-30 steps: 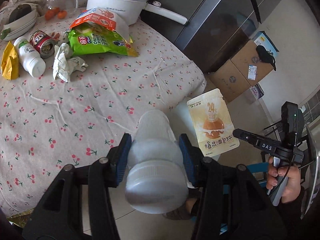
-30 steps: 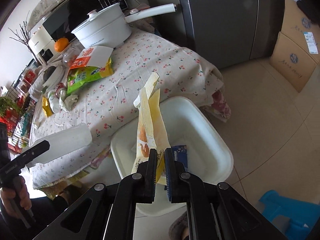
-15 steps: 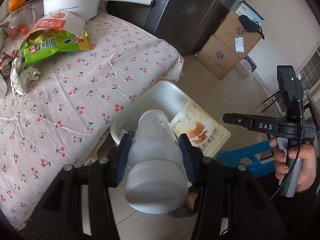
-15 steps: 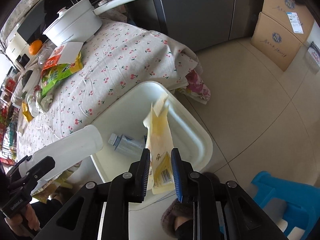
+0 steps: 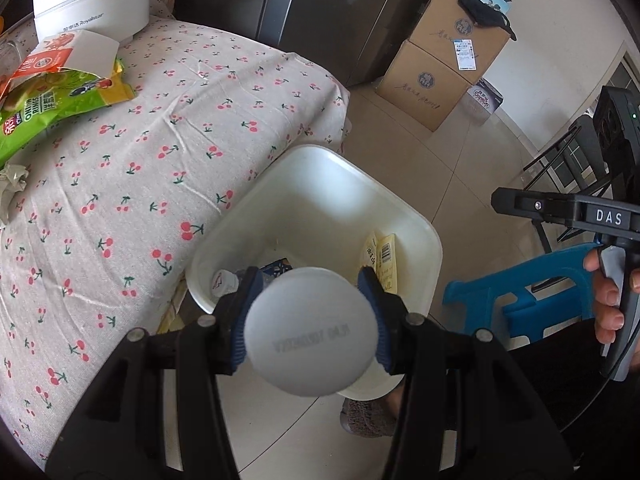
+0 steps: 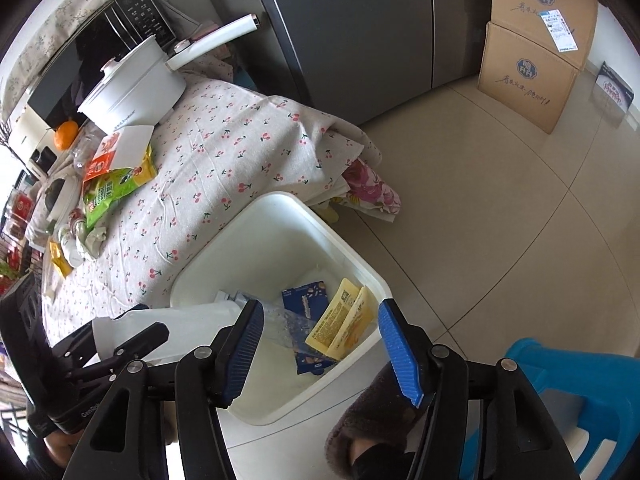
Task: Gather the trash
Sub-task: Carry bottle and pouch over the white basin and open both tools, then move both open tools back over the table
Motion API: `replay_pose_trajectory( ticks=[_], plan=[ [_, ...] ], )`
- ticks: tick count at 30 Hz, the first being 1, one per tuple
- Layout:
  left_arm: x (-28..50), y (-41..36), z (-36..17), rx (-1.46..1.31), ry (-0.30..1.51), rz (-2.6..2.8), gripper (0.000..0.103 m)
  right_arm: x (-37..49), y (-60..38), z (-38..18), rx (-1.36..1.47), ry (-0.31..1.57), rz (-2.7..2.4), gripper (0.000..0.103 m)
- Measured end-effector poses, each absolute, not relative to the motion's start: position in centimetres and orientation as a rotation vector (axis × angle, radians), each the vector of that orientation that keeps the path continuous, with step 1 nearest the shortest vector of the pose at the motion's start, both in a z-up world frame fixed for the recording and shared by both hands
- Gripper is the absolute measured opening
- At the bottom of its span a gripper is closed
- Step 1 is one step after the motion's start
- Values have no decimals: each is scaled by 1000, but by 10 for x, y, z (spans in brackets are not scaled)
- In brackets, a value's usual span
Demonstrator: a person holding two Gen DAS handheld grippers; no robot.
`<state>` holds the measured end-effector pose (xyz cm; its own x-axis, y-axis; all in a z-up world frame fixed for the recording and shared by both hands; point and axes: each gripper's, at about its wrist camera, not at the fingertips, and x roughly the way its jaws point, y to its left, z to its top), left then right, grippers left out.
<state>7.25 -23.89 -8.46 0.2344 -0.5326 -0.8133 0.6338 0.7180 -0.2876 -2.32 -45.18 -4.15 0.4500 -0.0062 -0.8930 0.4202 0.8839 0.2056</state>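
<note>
Left gripper (image 5: 308,316): clamped on the white plastic bottle (image 5: 312,338), over the near-left corner of the white bin (image 6: 340,240).
Right gripper (image 6: 320,354): jaws just opening, apart, empty.
Yellow pouch (image 6: 340,320): in the bin, below them.

I'm working in a home kitchen or dining corner: a table (image 6: 224,168) under a cherry-print cloth (image 5: 132,184) carries a white electric pot (image 6: 132,88) with a long handle, an orange (image 6: 66,134) and snack bags (image 5: 48,92). Behind it I see a microwave (image 6: 116,36) and a tall dark fridge (image 6: 360,28), and the floor is pale tile (image 6: 500,208). 2 stacked cardboard boxes (image 6: 532,52), a blue plastic stool (image 5: 516,288) and a white bin (image 6: 280,248) stand on that floor.
</note>
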Motion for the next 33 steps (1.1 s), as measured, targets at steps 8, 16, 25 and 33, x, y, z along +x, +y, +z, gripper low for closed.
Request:
replay_pose_trajectory(
  ticks=[8,16,25,33],
  plan=[
    [79,-209,-56,100,1001,-723,83,-21,-451,-39,434,1076,-276,73],
    [85,-149,-40,49,1014,-596,91,-12,-433,-33,410,1076,-256,76],
    [91,-73,-21,-7,969,-431,100,15,-386,-19,347,1065,-170,81],
    [109,27,3,-56,916,-189,102,52,-323,-3,181,1054,-128,90]
  ],
)
